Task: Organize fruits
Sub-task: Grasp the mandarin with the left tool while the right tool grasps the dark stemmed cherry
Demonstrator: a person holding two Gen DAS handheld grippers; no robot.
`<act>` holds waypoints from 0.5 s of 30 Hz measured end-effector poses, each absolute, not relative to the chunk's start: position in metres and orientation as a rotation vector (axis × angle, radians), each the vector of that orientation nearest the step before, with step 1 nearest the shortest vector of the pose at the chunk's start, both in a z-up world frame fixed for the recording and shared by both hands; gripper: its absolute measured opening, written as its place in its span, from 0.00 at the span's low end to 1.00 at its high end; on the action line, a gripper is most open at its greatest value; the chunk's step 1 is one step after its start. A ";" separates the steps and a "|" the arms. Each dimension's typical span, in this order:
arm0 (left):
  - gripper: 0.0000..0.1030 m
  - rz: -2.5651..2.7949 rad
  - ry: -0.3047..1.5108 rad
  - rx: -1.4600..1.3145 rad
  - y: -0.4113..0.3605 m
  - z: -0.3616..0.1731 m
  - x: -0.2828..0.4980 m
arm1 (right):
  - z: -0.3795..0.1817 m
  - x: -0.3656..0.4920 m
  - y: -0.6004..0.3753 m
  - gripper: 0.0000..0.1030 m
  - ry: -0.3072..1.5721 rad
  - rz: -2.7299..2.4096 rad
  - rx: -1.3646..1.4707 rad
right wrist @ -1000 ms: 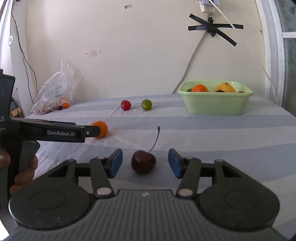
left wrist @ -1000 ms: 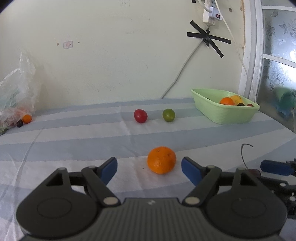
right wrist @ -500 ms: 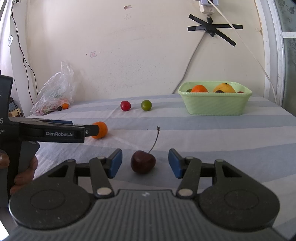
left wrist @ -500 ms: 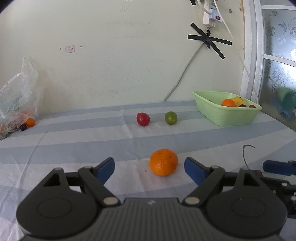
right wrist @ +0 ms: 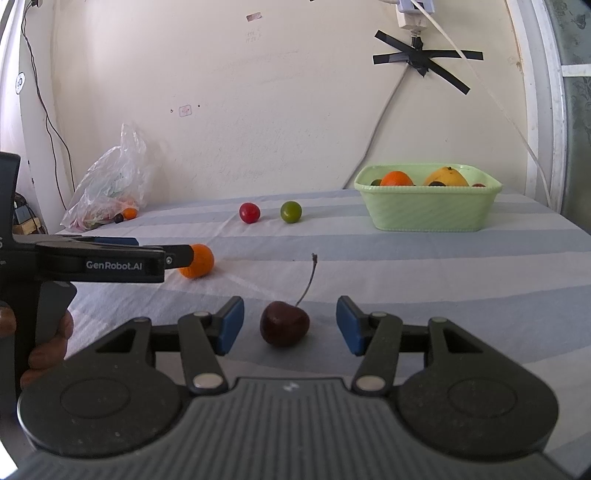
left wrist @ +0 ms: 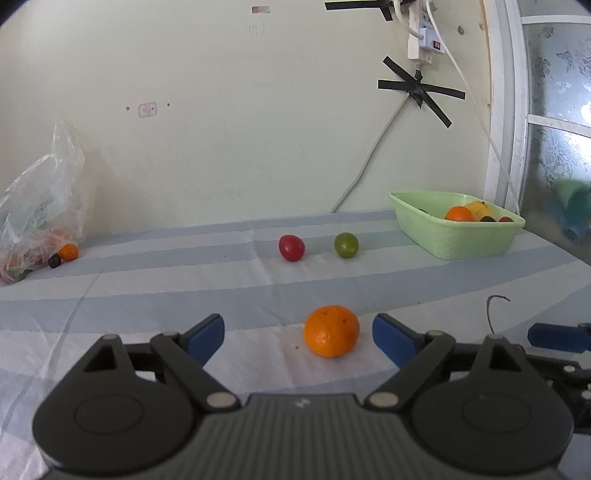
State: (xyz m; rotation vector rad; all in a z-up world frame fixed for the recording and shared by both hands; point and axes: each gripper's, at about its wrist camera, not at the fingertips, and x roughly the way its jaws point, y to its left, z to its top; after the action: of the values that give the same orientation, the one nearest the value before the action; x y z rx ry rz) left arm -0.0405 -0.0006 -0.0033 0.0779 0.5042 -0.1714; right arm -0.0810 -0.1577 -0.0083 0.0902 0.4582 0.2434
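Left wrist view, round speckled orange (left wrist: 331, 331) between spread left claw (left wrist: 298, 338), right claw (right wrist: 290, 325) agape.

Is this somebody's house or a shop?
Probably a room in a home: a striped cloth covers the surface, a power strip is taped to the plain wall, and a green basket holds fruit.

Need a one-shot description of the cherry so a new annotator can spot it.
Start at the green basket on the striped cloth and come forward toward the camera. Between the open right gripper fingers sits the cherry: dark maroon, the only loose fruit with a long stem.
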 end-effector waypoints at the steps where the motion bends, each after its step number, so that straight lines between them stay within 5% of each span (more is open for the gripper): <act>1: 0.88 -0.170 0.502 0.079 0.000 -0.003 -0.041 | -0.008 -0.081 -0.158 0.56 0.458 0.244 0.090; 15: 0.94 -0.132 0.311 0.171 -0.011 0.001 -0.070 | -0.008 -0.083 -0.158 0.57 0.449 0.241 0.093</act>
State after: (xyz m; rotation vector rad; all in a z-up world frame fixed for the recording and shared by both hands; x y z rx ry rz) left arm -0.0701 -0.0106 0.0013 0.1715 0.3113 -0.1318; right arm -0.0825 -0.1579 -0.0083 0.0928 0.4490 0.2410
